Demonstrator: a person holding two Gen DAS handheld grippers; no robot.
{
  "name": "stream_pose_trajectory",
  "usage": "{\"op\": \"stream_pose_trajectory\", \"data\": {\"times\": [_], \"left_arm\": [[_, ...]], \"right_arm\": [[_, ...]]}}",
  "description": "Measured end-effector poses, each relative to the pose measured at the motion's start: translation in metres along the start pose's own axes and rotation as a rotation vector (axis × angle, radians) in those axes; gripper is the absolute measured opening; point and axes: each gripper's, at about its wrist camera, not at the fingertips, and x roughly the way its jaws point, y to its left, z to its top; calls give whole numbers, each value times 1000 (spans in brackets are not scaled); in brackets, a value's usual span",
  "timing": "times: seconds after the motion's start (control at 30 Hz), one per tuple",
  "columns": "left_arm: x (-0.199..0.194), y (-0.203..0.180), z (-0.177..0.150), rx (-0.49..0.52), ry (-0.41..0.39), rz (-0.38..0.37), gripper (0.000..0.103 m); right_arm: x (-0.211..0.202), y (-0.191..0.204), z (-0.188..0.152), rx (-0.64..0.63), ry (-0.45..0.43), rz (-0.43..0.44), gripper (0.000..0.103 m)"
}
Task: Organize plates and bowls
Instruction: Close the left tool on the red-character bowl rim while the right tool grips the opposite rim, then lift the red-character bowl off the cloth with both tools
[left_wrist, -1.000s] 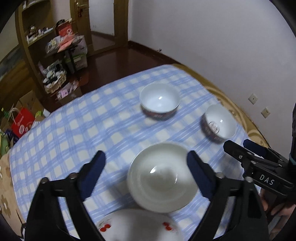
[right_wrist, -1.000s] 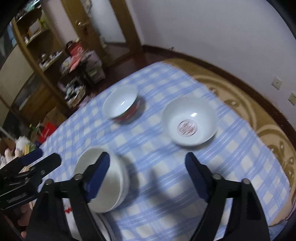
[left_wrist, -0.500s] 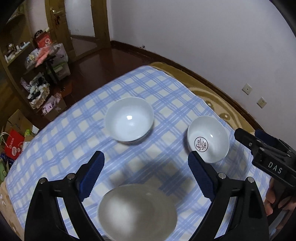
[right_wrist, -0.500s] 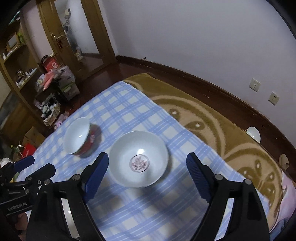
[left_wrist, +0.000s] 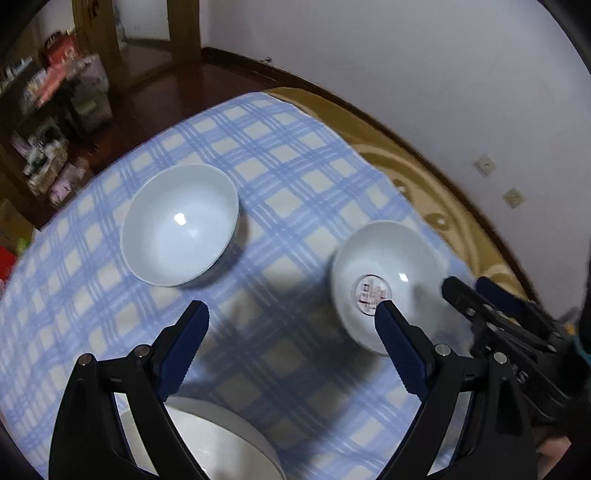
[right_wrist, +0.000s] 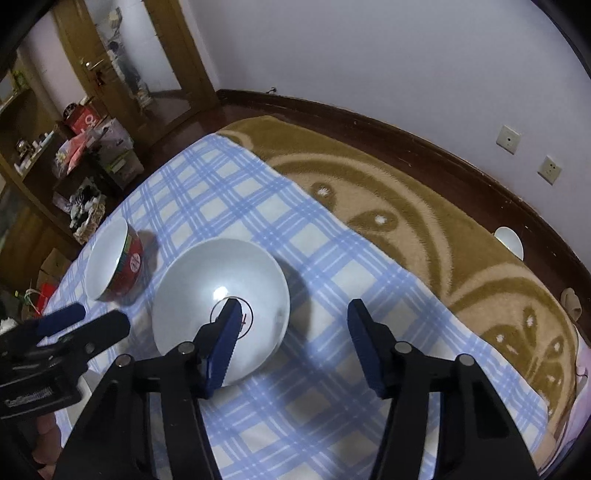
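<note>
Left gripper (left_wrist: 291, 314): jaws spread, nothing held | right gripper (right_wrist: 293, 314): jaws just narrowed, rim of marked white bowl (right_wrist: 207, 277) between, ungripped | red-sided bowl (left_wrist: 179, 225) seen beside on checked cloth (left_wrist: 295, 147)

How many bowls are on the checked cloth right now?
2: a red-sided bowl at the left and a bowl with a red emblem under the right gripper. The white dish below the left gripper is mostly hidden.

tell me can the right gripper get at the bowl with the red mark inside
Probably yes: the right gripper is open, its jaws closing, one finger over the marked bowl, rim side clear.
</note>
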Motion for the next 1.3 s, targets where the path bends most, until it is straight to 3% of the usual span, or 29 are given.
{"op": "stream_pose_trajectory", "data": {"times": [0.2, 0.27, 0.37, 0.57, 0.73, 1.0, 1.3], "left_arm": [[20, 2, 0, -43, 40, -33, 63], [26, 2, 0, -52, 48, -60, 46], [36, 0, 1, -58, 66, -85, 34], [50, -12, 5, -37, 81, -64, 27], [56, -19, 2, -4, 98, -81, 7], [48, -20, -3, -2, 77, -86, 6], [19, -17, -10, -3, 51, -100, 8]], "right_arm": [[12, -4, -2, 13, 46, 43, 44], [17, -6, -2, 32, 61, 63, 35], [23, -9, -3, 54, 79, 85, 26], [28, -4, -7, 31, 89, 70, 20], [34, 3, -10, 5, 106, 77, 17], [33, 5, -16, 0, 107, 95, 14], [-3, 10, -20, 34, 40, 126, 13]]}}
